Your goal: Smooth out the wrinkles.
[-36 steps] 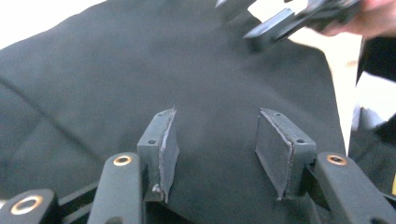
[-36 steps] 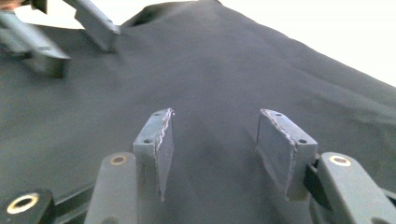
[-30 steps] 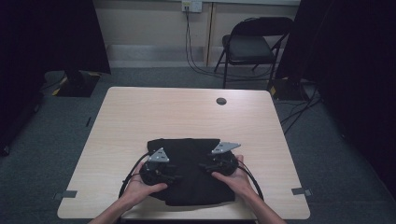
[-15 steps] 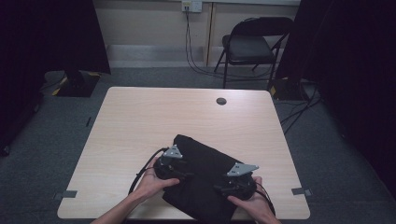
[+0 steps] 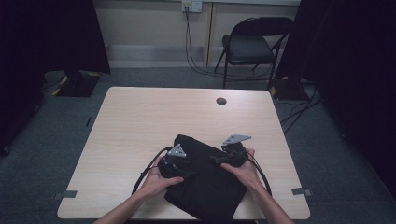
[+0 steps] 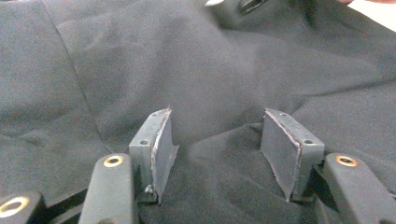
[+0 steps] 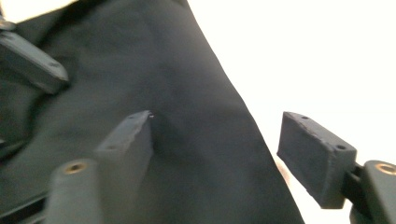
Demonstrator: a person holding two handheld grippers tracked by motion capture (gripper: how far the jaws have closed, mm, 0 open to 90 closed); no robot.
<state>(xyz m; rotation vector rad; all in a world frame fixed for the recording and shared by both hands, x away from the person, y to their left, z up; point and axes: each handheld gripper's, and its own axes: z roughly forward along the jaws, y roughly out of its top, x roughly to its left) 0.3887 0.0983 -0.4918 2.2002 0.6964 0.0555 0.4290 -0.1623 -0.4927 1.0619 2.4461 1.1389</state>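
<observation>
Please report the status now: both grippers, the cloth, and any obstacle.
Left gripper open, cloth bunched between its jaws, not pinched. Right gripper just opened, straddling the edge of the black cloth, which lies rumpled at the table near edge. No obstacle.

A folded cloth [image 5: 205, 179] lies on the near half of the table [image 5: 140, 116], a little right of the middle, its near corner reaching the table's near edge. The left gripper [image 5: 180, 164] rests on the cloth's left side, the right gripper [image 5: 219, 157] on its upper right part (near the right edge of the cloth). Behind them, by the far edge, a small round cap [image 5: 221, 101] sits in the tabletop. A folding chair [image 5: 252, 46] stands beyond the table's far right corner.
</observation>
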